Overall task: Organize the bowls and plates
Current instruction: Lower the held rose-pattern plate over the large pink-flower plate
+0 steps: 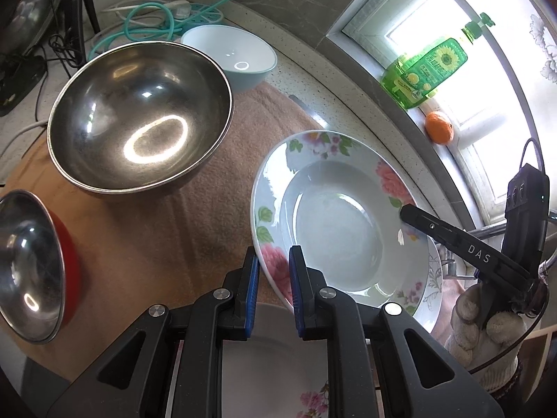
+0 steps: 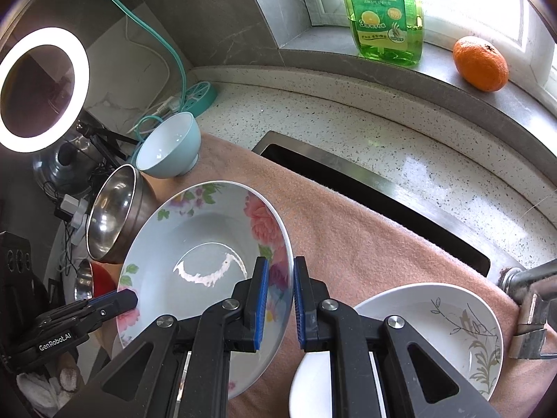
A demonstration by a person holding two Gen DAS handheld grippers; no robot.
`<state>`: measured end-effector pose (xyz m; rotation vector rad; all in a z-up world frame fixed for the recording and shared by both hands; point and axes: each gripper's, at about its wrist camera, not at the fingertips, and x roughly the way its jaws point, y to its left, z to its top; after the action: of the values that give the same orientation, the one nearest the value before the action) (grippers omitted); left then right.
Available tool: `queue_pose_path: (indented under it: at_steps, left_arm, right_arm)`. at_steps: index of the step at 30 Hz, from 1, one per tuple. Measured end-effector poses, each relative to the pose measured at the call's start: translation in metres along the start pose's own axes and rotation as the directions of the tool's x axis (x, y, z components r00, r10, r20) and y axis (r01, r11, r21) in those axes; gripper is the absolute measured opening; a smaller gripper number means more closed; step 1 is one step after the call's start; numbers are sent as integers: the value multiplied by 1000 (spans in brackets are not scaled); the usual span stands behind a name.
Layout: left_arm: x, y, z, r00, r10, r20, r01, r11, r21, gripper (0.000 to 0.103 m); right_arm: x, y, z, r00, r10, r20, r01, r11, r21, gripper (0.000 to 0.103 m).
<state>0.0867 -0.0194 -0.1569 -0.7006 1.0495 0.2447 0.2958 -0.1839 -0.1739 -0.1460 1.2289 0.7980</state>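
Observation:
A deep white plate with pink flowers on its rim (image 1: 334, 230) hangs tilted above the pinkish towel, held from both sides. My left gripper (image 1: 274, 275) is shut on its near rim. My right gripper (image 2: 280, 278) is shut on the opposite rim of the same plate (image 2: 195, 244). In the left wrist view a right finger (image 1: 417, 221) reaches over the far rim. In the right wrist view a left finger (image 2: 122, 301) clamps the lower left rim. Another floral plate (image 1: 278, 365) lies under the left gripper. A leaf-patterned plate (image 2: 452, 331) lies under the right one.
A large steel bowl (image 1: 139, 122), a light blue bowl (image 1: 236, 55) and a red-sided steel bowl (image 1: 31, 268) stand on the towel (image 1: 195, 223). A green soap bottle (image 2: 386, 10) and an orange (image 2: 480, 62) sit on the sill. A sink slot (image 2: 365, 198) and a faucet (image 2: 529, 296) lie to the right.

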Motion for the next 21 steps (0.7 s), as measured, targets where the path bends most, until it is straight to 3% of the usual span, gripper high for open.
queue_pose_path:
  at_steps: [21]
  left_arm:
    - [-42,32,-41,1000,-13,-5,13,999,39,15]
  right_arm:
    - [-25,44,-60,1000,-8,30,7,1000,29,13]
